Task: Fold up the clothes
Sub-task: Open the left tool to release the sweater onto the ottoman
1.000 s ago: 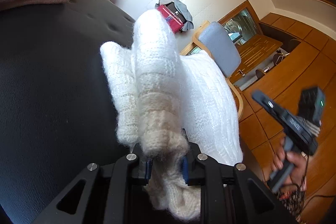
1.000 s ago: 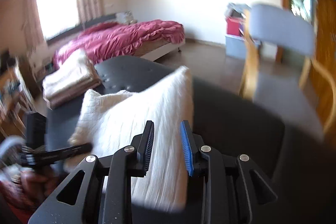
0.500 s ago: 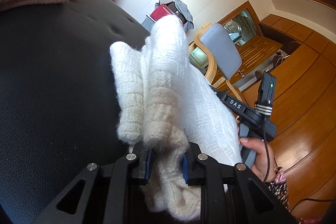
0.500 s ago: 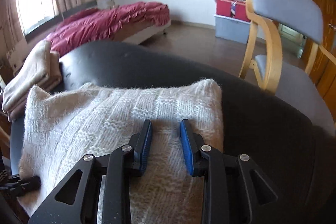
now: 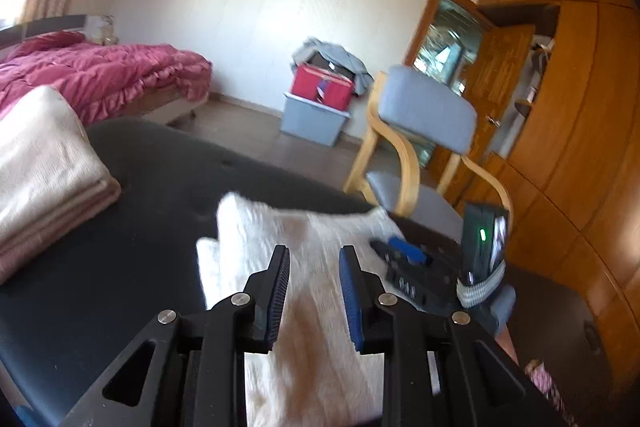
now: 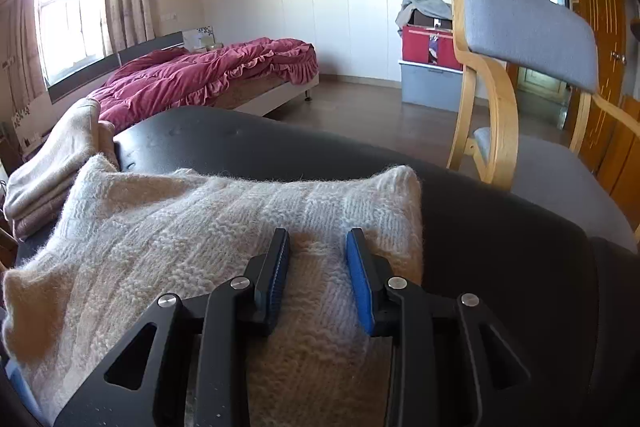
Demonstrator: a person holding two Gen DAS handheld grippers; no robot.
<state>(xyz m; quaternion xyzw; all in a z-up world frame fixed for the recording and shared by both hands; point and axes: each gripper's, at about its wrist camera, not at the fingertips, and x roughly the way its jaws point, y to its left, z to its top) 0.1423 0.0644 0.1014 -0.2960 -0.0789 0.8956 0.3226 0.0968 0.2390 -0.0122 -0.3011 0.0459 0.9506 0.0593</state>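
A white knitted sweater [image 5: 256,239] lies folded on the black padded surface [image 5: 120,267]. My left gripper [image 5: 314,267] hovers above it, open, with bare blue pads and only the sweater far below showing through the gap. The picture there is blurred. My right gripper [image 5: 394,247] rests on the sweater's right part. In the right wrist view the right gripper [image 6: 318,247] presses down on the sweater [image 6: 180,227] near its far right corner. Its jaws are opening, with a low ridge of knit between the fingers.
A stack of folded beige and pink clothes [image 5: 44,163] sits at the left end of the black surface [image 6: 500,247]. A wooden chair with grey cushions [image 6: 528,27] stands just beyond the far right edge. Behind are a bed with a red cover [image 6: 208,71] and storage boxes [image 5: 316,107].
My left gripper let go of the sleeve cuff and rose above the sweater, which now lies flat. My right gripper came down onto the sweater and spread its fingers a little.
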